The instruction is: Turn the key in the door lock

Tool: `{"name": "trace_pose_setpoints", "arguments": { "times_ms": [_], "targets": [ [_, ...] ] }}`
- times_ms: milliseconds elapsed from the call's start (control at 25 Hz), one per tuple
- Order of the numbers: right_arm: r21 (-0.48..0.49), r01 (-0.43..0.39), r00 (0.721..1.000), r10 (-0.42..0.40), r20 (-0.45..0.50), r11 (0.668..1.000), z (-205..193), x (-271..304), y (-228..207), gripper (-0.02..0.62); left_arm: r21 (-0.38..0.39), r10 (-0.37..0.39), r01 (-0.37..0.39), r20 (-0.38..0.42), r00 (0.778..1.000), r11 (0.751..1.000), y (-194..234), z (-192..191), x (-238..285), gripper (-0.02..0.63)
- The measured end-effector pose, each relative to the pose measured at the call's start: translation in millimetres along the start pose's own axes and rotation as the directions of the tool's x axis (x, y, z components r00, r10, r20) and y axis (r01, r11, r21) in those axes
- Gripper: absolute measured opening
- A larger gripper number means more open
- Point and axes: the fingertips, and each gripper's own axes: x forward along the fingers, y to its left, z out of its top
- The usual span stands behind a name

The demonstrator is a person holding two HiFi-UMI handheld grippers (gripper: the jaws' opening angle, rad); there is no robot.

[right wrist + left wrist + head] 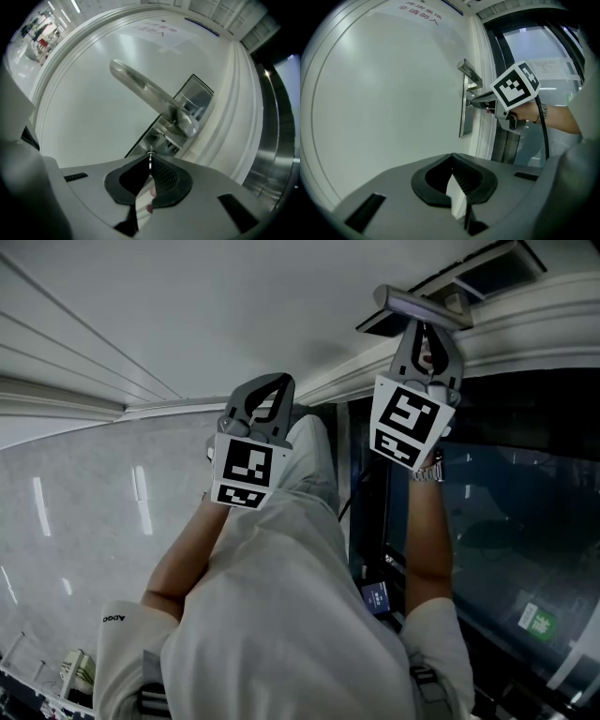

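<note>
My right gripper (151,155) is clamped on the key (150,161), which sits in the lock plate (199,96) just under the door handle (145,89), and my left gripper (452,158) hangs back, jaws shut on nothing.

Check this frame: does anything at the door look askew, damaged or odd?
Nothing stands out. The right gripper is shut on the key at the lock plate under the handle; both fittings look intact. The left gripper hangs back, shut and empty.
</note>
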Motion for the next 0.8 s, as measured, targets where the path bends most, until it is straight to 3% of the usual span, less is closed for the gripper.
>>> {"name": "trace_pose_setpoints", "arguments": {
  "times_ms": [200,320,480,720,800],
  "targets": [
    [0.253,-0.049,0.999,0.05,0.002,0.966,-2.3,0.2,-4.2,0.012,-0.005,0.001,-0.001,0.003,1.0,1.0,-0.2,0.7,-1.2,0.009],
    [0.448,-0.092,0.995,0.099,0.009,0.889,-4.0,0.6,-7.0,0.012,-0.005,0.002,-0.002,0.001,1.0,1.0,0.0,-0.3,-1.7,0.009],
    [0.688,-0.14,0.986,0.163,0.032,0.712,-7.9,1.2,-11.2,0.012,-0.008,0.006,-0.006,-0.001,1.0,1.0,0.7,-1.8,-2.7,0.009],
    [0.923,-0.178,0.969,0.222,0.105,0.34,-13.5,2.1,-14.7,0.012,-0.009,0.015,-0.015,-0.001,1.0,1.0,2.0,-2.5,-4.4,0.009],
    [0.949,-0.188,0.965,0.229,0.13,0.254,-13.4,2.0,-14.8,0.012,-0.009,0.017,-0.017,-0.002,1.0,1.0,2.1,-3.2,-5.1,0.009]
  ]
}}
